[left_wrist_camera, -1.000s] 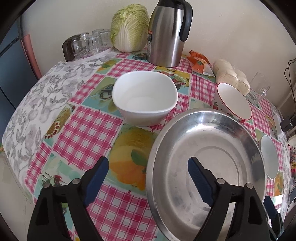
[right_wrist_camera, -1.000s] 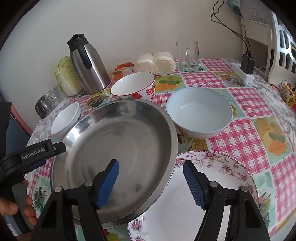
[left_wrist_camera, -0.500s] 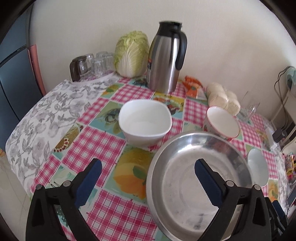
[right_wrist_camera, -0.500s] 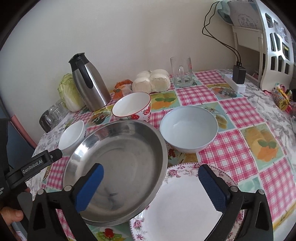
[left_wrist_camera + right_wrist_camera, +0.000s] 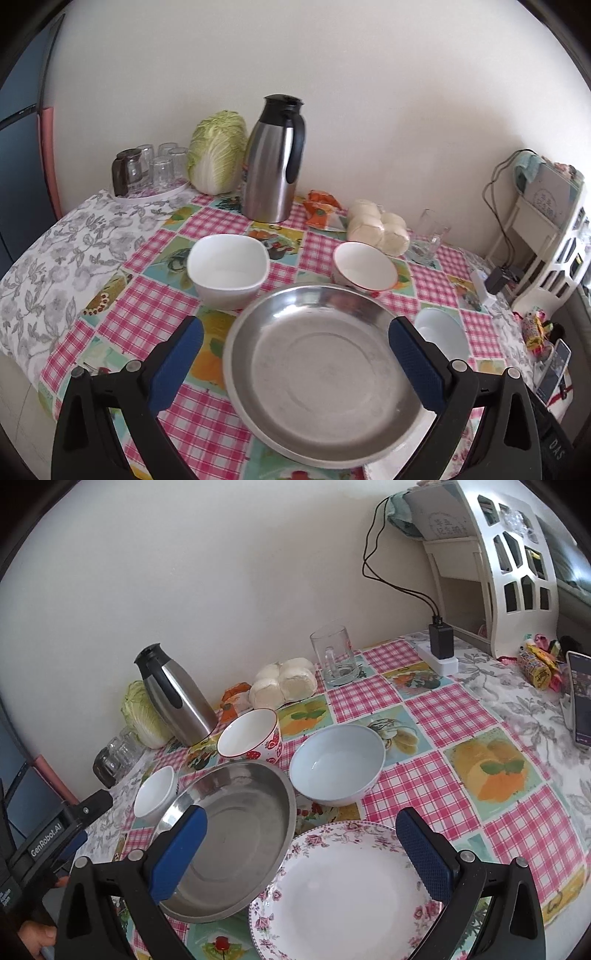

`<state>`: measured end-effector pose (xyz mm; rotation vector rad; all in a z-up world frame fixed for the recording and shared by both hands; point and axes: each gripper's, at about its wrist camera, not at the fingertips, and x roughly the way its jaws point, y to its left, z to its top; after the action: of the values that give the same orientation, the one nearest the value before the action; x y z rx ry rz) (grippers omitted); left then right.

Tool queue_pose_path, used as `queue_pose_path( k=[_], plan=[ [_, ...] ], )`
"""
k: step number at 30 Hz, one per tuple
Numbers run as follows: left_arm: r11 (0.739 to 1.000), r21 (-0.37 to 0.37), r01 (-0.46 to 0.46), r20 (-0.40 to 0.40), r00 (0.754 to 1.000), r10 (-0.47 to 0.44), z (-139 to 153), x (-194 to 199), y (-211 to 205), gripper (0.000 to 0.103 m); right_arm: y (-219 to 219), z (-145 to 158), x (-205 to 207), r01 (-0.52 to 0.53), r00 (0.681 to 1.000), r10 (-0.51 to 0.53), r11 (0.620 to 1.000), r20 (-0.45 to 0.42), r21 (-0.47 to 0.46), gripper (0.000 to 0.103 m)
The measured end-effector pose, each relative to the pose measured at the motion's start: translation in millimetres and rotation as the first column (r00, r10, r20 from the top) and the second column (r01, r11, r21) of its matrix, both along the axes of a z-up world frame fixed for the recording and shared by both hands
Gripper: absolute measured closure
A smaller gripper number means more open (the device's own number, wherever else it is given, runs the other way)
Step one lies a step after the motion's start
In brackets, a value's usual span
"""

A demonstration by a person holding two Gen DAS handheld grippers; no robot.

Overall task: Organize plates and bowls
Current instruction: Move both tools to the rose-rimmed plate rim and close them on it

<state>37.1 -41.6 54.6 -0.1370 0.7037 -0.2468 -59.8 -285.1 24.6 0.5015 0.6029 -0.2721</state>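
Note:
A steel plate lies on the checked tablecloth, also in the right wrist view, its right rim resting on a floral plate. A square white bowl sits left of it, a red-patterned bowl behind it, and a pale blue bowl to the right. My left gripper is open above the steel plate, holding nothing. My right gripper is open above both plates, empty.
A steel thermos, cabbage, tray of glasses, steamed buns and a glass mug line the wall side. A power strip with charger, a white rack and a phone stand at the right.
Both grippers have pulled back and up from the steel plate and opened wider. The steel plate now rests on the table, overlapping the floral plate.

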Motion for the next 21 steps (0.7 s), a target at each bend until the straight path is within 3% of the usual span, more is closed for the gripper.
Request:
queue_pose_path(
  k=[5, 8, 13, 21],
  plan=[
    [0.999, -0.004, 0.035, -0.003, 0.999, -0.035, 2, -17, -13, 0.003, -21, 5, -21, 0.061, 0.998, -0.061, 0.998, 0.021, 0.001, 0.000],
    [0.996, -0.057, 0.070, -0.058, 0.996, -0.073, -3, -23, -20, 0.003, -33, 5, -30, 0.081, 0.996, -0.081, 0.997, 0.032, 0.016, 0.000],
    [0.991, -0.059, 0.122, -0.156, 0.979, -0.130, -16, -35, -43, 0.003, -56, -5, -39, 0.116, 0.993, -0.117, 0.991, 0.004, 0.070, 0.000],
    [0.974, -0.093, 0.205, -0.307, 0.925, -0.224, -49, -51, -72, 0.008, -78, -41, -35, 0.126, 0.986, -0.108, 0.982, -0.131, 0.143, 0.020]
  ],
)
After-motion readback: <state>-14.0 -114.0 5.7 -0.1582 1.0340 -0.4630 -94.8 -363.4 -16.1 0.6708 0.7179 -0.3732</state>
